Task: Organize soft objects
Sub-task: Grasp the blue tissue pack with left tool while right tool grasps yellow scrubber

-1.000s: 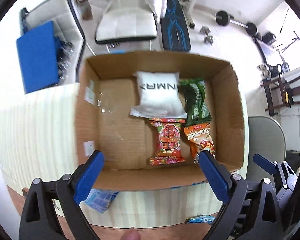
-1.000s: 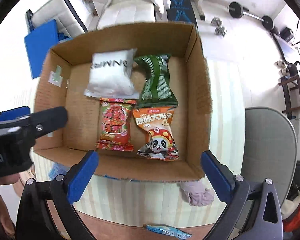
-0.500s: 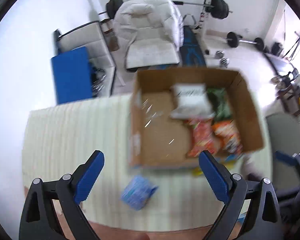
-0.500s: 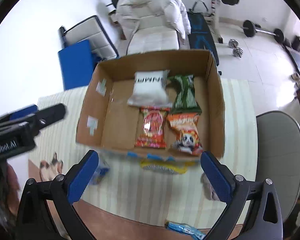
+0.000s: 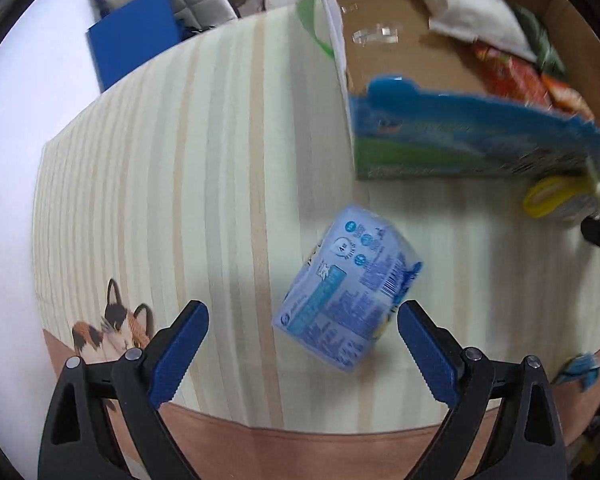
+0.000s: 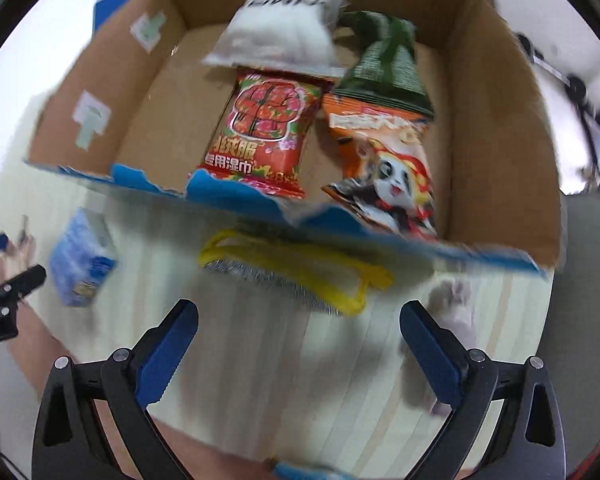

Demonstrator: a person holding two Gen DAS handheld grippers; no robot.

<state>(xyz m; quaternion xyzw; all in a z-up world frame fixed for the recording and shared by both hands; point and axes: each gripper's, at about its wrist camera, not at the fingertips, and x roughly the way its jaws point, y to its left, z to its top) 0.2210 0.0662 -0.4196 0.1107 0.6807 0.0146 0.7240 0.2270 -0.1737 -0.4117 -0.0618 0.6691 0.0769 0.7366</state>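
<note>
The cardboard box (image 6: 500, 128) hides the yellow-edged pouch's (image 6: 292, 276) far side; a blue packet (image 6: 300, 470) is cut off below.

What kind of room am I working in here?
Probably a home room: a striped tablecloth with a cat print, a cardboard box of snack packets, and a grey chair beside the table.
</note>
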